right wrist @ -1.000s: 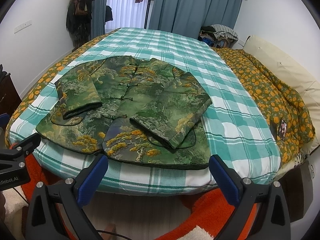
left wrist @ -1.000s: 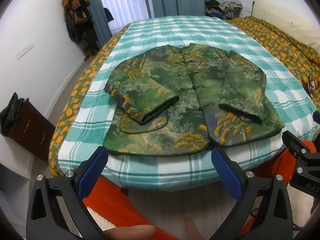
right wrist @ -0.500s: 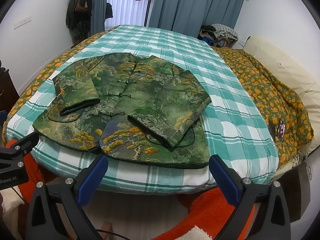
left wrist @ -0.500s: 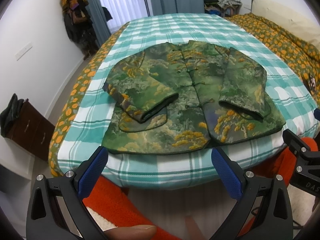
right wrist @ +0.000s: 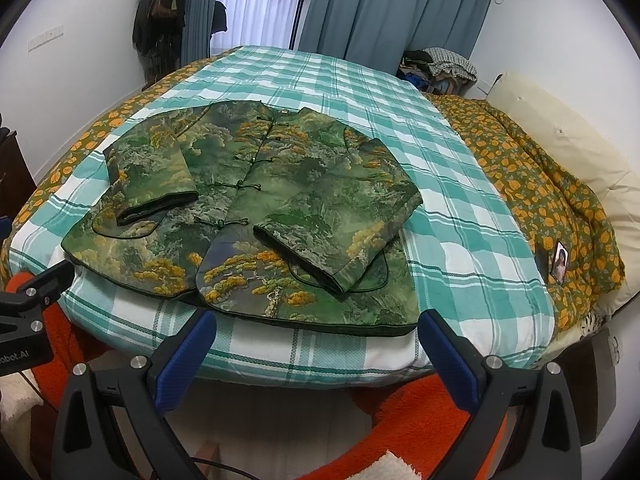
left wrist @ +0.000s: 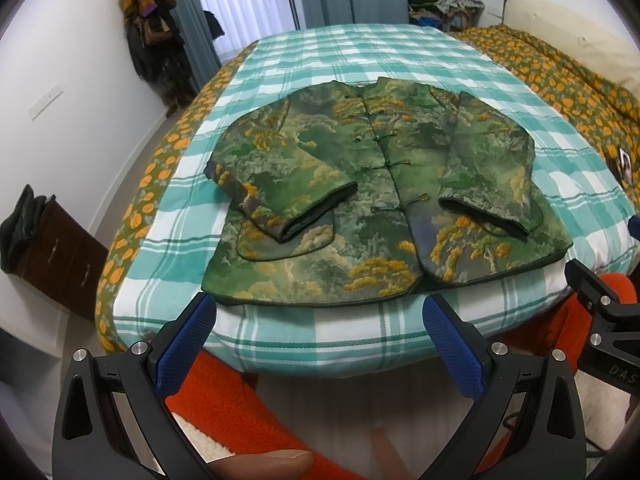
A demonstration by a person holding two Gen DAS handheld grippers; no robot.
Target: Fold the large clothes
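A green jacket (left wrist: 372,196) with yellow tree print lies flat, front up, near the foot of the bed (left wrist: 360,52). Both of its sleeves are folded in over the front, cuffs pointing toward me. The same jacket (right wrist: 260,216) fills the middle of the right wrist view. My left gripper (left wrist: 320,336) is open, its blue pads just short of the hem at the bed's edge. My right gripper (right wrist: 316,344) is open too, pads spread just below the hem's right half. Neither touches the cloth.
The teal checked sheet (right wrist: 460,220) covers the bed, with an orange-flowered quilt (right wrist: 552,208) bunched at the right and a cream headboard (right wrist: 560,136) behind it. A dark cabinet (left wrist: 56,256) stands at the left wall. Orange fabric (right wrist: 400,420) lies below the grippers.
Both grippers have moved closer to the bed's foot and the jacket's hem. The jacket itself has not moved, and both stay open.
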